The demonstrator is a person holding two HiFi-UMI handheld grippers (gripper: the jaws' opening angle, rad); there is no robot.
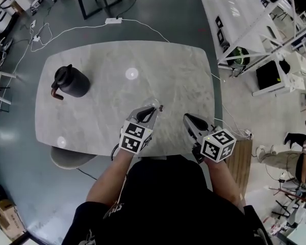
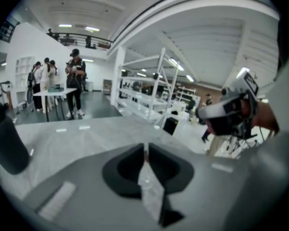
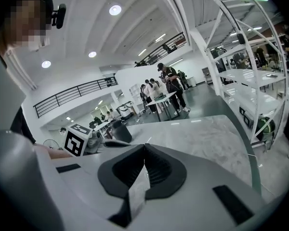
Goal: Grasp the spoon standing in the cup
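Left gripper [image 1: 154,107] is low over the near middle of the grey marble table [image 1: 117,55], pointing away from the person. In the left gripper view [image 2: 145,150] its jaws are pressed nearly together with only a thin slit between them, and a thin brownish sliver sits in that slit. It reads as the spoon [image 2: 145,154] handle, pinched. In the head view a small brown end [image 1: 160,107] pokes out just past the tips. There's a pale glint right at the tips that might be the cup, but no view lets me confirm it. Right gripper [image 1: 186,117] is just beside the left one, closer to the table's right edge and apart from it, tips angled toward the table centre. In the right gripper view [image 3: 144,148] its jaws are pressed together with nothing between them. The left one's marker cube [image 3: 77,139] shows at that view's left. Black jug [image 1: 71,81] with a brown handle stands upright on the table's far left, well apart from both grippers; it also shows at the left edge of the left gripper view [image 2: 5,138]. A white power strip [image 1: 113,20] lies on the floor beyond the table, with white racks [image 1: 245,24] to the right. A group of people [image 3: 168,85] stands at a table in the background.
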